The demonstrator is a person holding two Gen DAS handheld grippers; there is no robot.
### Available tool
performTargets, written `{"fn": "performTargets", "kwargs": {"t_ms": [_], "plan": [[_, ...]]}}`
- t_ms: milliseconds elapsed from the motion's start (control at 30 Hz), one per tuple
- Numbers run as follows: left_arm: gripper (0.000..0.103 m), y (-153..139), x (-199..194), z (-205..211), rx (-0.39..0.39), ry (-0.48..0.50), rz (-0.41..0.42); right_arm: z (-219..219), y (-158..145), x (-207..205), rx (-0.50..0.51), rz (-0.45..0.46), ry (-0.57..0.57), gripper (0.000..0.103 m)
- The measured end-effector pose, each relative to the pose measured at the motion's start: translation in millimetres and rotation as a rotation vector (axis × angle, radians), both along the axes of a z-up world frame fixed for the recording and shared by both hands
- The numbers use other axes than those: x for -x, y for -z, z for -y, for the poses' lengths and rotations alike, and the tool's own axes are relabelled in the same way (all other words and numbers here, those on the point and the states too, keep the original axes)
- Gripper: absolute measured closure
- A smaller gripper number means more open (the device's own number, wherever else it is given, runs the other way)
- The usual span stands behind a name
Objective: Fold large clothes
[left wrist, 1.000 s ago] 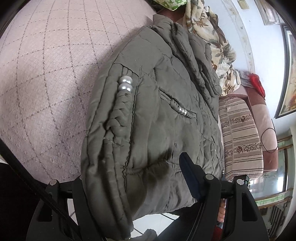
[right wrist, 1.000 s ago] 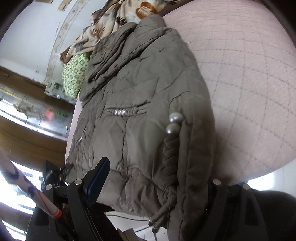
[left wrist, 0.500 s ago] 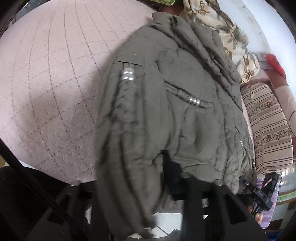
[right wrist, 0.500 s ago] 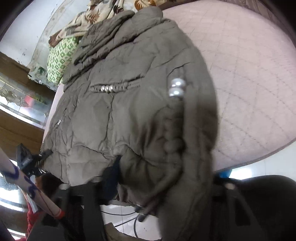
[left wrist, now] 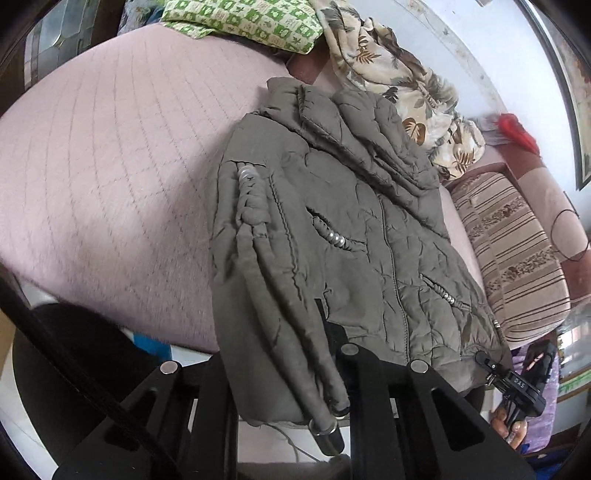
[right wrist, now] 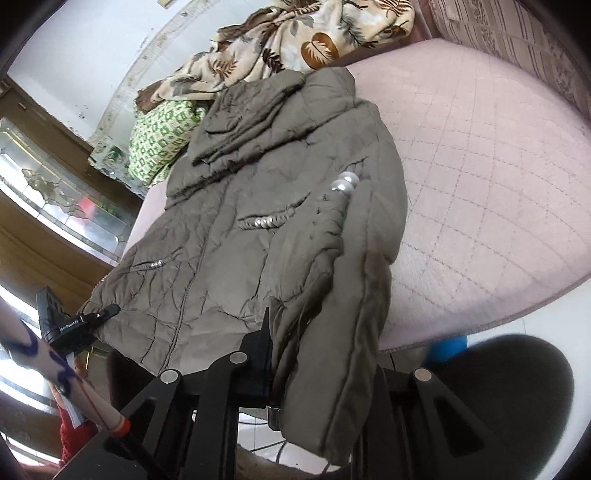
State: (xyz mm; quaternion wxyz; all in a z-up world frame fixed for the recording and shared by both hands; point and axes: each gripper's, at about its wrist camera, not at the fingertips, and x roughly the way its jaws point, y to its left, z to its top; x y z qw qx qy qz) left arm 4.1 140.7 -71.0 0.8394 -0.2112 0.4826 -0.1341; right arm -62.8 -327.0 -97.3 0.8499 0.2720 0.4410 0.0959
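Gripping the olive-grey quilted jacket [left wrist: 351, 229] hem, left jaws clamped, right jaws closing on it; we've no fold done yet on the pink bed [left wrist: 110, 166].

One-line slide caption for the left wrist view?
Left gripper shut on the olive jacket's hem at the pink bed's edge.

Bed [left wrist: 110, 177]: pink quilted cover, diamond stitching. Olive padded jacket [left wrist: 369, 258] lies flat on it, collar toward 12 o'clock, hem overhanging near edge at 6. Green-checked pillow [left wrist: 240, 22] at 12, beyond collar. Leaf-print blanket [left wrist: 406, 99] bunched at 1 o'clock. Striped cushion [left wrist: 517, 258] at 3, along bed edge.
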Motion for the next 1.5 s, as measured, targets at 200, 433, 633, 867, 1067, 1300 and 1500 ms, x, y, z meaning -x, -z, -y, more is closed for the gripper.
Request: {"fn": "performTargets", "kwargs": {"t_ms": [200, 433, 633, 867, 1067, 1300, 1500], "plan": [[0.087, 2.1, 16.2, 1.4, 0.034, -0.017, -0.015, 1.8, -8.6, 14.3, -0.037, 0.012, -0.012, 0.083], [0.087, -17.9, 25.2, 10.7, 0.007, -0.008, 0.035, 5.8, -21.6, 19.3, -0.079, 0.039, -0.006, 0.083], [0.087, -34.2, 21.4, 6.4, 0.028, -0.004, 0.059, 7.1, -36.6, 12.4, -0.086, 0.071, -0.006, 0.083], [0.087, -61.7, 7.4, 9.8, 0.012, 0.003, 0.119, 5.7, -59.5, 3.1, -0.062, 0.117, -0.025, 0.083], [0.087, -91.8, -12.5, 23.4, -0.047, 0.003, 0.209, 3.7, -87.3, -18.2, -0.037, 0.174, -0.034, 0.083], [0.087, -121.9, -50.2, 41.7, -0.107, -0.002, 0.283, -1.4, -116.9, -47.8, 0.015, 0.243, -0.035, 0.083], [0.087, -137.8, -85.1, 55.3, -0.167, -0.016, 0.318, 0.8, -137.0, -81.5, 0.028, 0.280, -0.015, 0.083]]}}
